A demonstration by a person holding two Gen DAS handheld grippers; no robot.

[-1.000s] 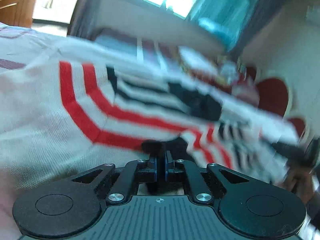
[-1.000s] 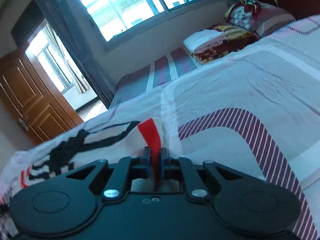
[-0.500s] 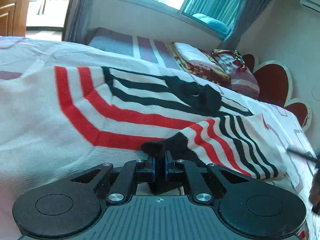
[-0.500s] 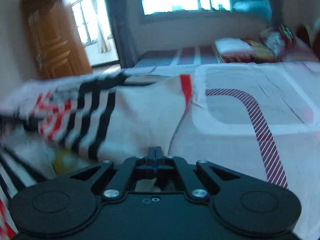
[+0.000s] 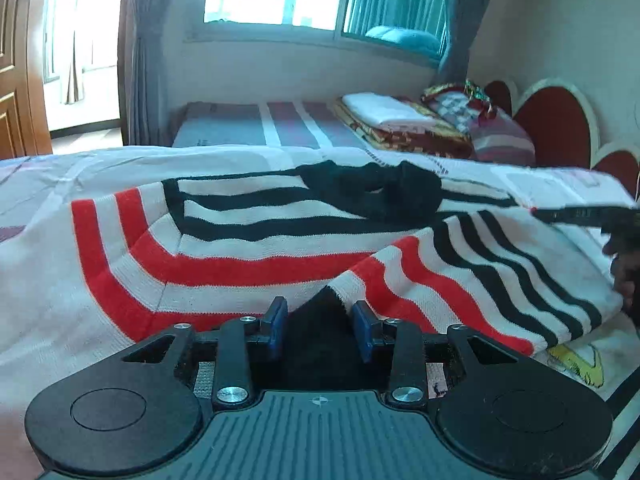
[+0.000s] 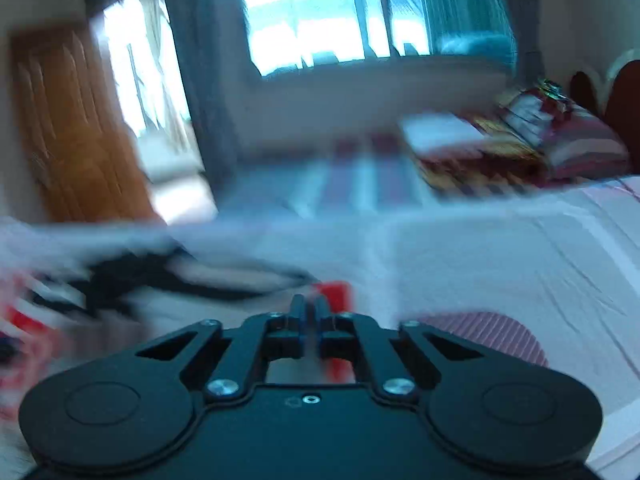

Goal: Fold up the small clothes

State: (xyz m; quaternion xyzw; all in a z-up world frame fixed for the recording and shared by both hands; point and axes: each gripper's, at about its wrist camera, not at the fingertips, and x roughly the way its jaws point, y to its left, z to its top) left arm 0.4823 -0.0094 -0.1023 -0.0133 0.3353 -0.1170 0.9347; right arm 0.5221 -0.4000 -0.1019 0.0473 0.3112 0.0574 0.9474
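Note:
A white knit sweater (image 5: 248,240) with red and black stripes lies spread on the bed, its right sleeve (image 5: 480,280) folded across the front. My left gripper (image 5: 320,320) is open, its blue pads either side of the sleeve's black cuff (image 5: 320,312), which rests between them. In the blurred right wrist view my right gripper (image 6: 309,308) is shut just above the sweater (image 6: 160,280), with a red edge of the knit (image 6: 338,294) right behind its tips; whether it holds cloth I cannot tell. The right gripper's dark shape (image 5: 592,214) shows at the left view's right edge.
The bed sheet (image 6: 500,264) is white with maroon striped bands. A second bed (image 5: 280,124) behind carries folded blankets and pillows (image 5: 440,128). A red headboard (image 5: 560,120) stands at right, a wooden door (image 6: 76,128) at left, a window on the far wall.
My left gripper has opened and let go of the black cuff after laying the sleeve across the sweater. My right gripper swung fast over the sweater's right edge; its view is motion-blurred.

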